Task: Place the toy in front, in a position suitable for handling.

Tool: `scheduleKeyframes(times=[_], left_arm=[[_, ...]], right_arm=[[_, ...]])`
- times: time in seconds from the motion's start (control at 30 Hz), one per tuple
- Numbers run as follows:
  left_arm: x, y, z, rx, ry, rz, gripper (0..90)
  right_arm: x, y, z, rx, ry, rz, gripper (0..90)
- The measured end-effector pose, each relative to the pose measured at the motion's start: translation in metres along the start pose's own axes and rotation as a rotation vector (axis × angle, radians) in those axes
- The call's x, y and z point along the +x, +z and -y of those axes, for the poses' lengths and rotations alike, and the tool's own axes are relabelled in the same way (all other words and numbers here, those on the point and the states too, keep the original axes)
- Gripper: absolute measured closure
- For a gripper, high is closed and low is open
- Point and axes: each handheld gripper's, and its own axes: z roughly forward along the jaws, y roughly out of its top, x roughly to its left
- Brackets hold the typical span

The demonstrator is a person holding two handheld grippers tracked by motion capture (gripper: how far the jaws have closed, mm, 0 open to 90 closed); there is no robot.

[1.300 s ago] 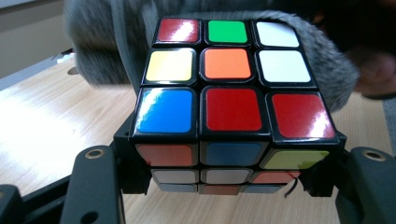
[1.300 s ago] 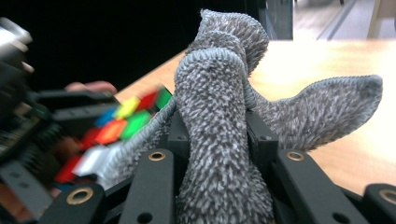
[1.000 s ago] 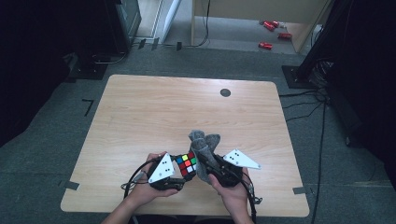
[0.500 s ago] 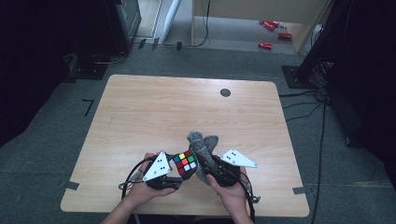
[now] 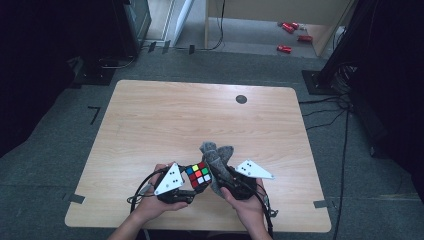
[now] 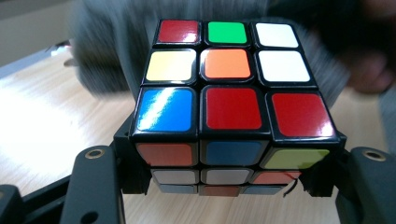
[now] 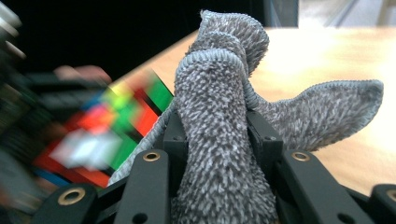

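Observation:
A scrambled Rubik's cube (image 5: 198, 175) is held just above the near edge of the wooden table (image 5: 200, 115), with my left gripper (image 5: 192, 186) shut on its lower layers. In the left gripper view the cube (image 6: 229, 93) sits between the black jaws of that gripper (image 6: 229, 175), red, orange and white stickers on top. My right gripper (image 5: 220, 176) is shut on a bunched grey cloth (image 5: 216, 154) that touches the cube's right side. Its jaws have just been opening a little, with the cloth (image 7: 219, 84) still pinched between the jaws of the right gripper (image 7: 217, 135).
A small black round mark (image 5: 241, 99) lies at the table's far right. Red objects (image 5: 287, 49) lie on the floor beyond the table. Cables (image 5: 345, 125) and a dark stand are on the right. The far half of the tabletop is bare wood.
The right gripper with the cloth has edged slightly toward the cube. The left hand and cube have stayed in place.

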Motion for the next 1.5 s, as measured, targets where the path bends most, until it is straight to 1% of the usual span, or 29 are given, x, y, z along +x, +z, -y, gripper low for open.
scheduleKeyframes(times=[0.03,0.07,0.13,0.2,0.27,0.37,0.43,0.5,0.6,0.7,0.77,0.83,0.9,0.97,1.0,1.03,1.1,1.17,1.23,1.33,1.4,1.5], left_arm=[[-0.001,0.002,0.001,0.014,0.011,-0.009,34.3],[-0.002,0.003,0.001,0.014,0.008,-0.009,34.3],[-0.001,0.002,0.000,-0.003,-0.011,0.000,34.3],[0.001,-0.001,-0.001,-0.018,-0.027,0.000,34.3],[0.005,-0.005,-0.001,-0.035,-0.049,0.001,34.3],[0.011,-0.009,-0.001,-0.062,-0.092,0.009,34.3],[0.015,-0.011,-0.001,-0.073,-0.125,0.012,34.3],[0.019,-0.012,0.000,-0.072,-0.157,0.009,34.3],[0.024,-0.012,0.001,-0.070,-0.218,0.007,34.2],[0.028,-0.012,0.002,-0.063,-0.259,0.003,34.2],[0.030,-0.010,0.003,-0.048,-0.280,-0.015,34.2],[0.034,-0.007,0.003,-0.037,-0.312,-0.034,34.2],[0.038,-0.006,0.004,-0.030,-0.347,-0.043,34.2],[0.040,-0.007,0.004,-0.023,-0.364,-0.053,34.2],[0.042,-0.008,0.004,-0.022,-0.370,-0.060,34.2],[0.043,-0.009,0.004,-0.027,-0.378,-0.068,34.2],[0.046,-0.011,0.003,-0.037,-0.401,-0.080,34.2],[0.047,-0.011,0.002,-0.044,-0.420,-0.094,34.2],[0.048,-0.012,0.000,-0.044,-0.434,-0.105,34.2],[0.047,-0.011,-0.002,-0.046,-0.448,-0.117,34.2],[0.046,-0.010,-0.004,-0.049,-0.458,-0.116,34.2],[0.043,-0.008,-0.006,-0.048,-0.469,-0.113,34.2]], right_arm=[[0.001,-0.003,-0.003,-0.016,-0.001,-0.011,66.3],[0.003,-0.005,-0.006,-0.030,-0.005,-0.018,66.4],[0.005,-0.007,-0.008,-0.051,-0.011,-0.021,66.7],[0.004,-0.005,-0.005,-0.042,-0.002,-0.022,66.9],[-0.001,0.000,0.001,-0.007,0.008,-0.016,67.0],[-0.012,0.010,0.010,0.083,-0.008,0.017,66.6],[-0.021,0.011,0.014,0.095,0.004,0.045,66.6],[-0.029,0.010,0.016,0.106,-0.001,0.092,66.5],[-0.039,0.012,0.020,0.135,-0.010,0.126,64.3],[-0.046,0.017,0.025,0.177,-0.022,0.137,60.3],[-0.049,0.020,0.030,0.207,-0.039,0.143,55.6],[-0.055,0.024,0.033,0.242,-0.041,0.122,47.3],[-0.059,0.024,0.034,0.246,-0.040,0.133,39.9],[-0.061,0.021,0.032,0.233,-0.061,0.157,30.3],[-0.060,0.019,0.030,0.224,-0.082,0.167,28.2],[-0.059,0.016,0.027,0.209,-0.109,0.167,27.4],[-0.053,0.010,0.020,0.159,-0.158,0.159,25.0],[-0.046,0.006,0.014,0.114,-0.182,0.129,23.8],[-0.036,0.004,0.011,0.077,-0.197,0.087,23.3],[-0.021,0.009,0.012,0.068,-0.232,0.019,21.2],[-0.012,0.014,0.014,0.067,-0.260,-0.012,19.7],[-0.001,0.019,0.017,0.061,-0.299,-0.030,19.4]])
